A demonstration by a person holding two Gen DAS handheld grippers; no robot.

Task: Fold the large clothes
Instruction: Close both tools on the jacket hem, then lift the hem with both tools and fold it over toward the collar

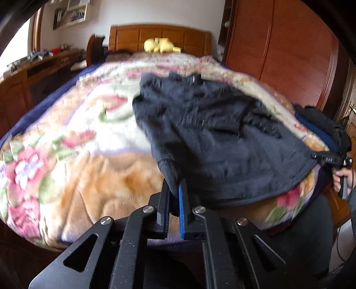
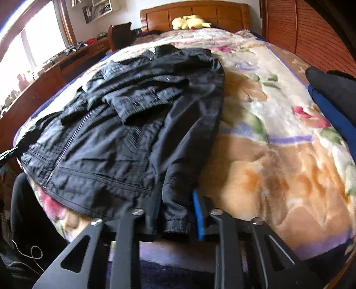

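A black zip jacket (image 2: 133, 124) lies spread on the floral blanket (image 2: 278, 155) near the bed's foot; it also shows in the left wrist view (image 1: 211, 133). My left gripper (image 1: 174, 189) is shut on the jacket's hem corner at its left side. My right gripper (image 2: 175, 211) is shut on the jacket's sleeve cuff (image 2: 176, 226) at the near edge; its blue pad (image 2: 198, 213) shows beside the cloth. The right gripper also shows at the jacket's far corner in the left wrist view (image 1: 331, 159).
A wooden headboard (image 2: 195, 13) with a yellow plush toy (image 2: 189, 22) stands at the far end. A wooden wardrobe (image 1: 278, 49) is to the right, a wooden desk (image 2: 55, 66) to the left. Dark and blue folded clothes (image 2: 333, 100) lie on the bed's right edge.
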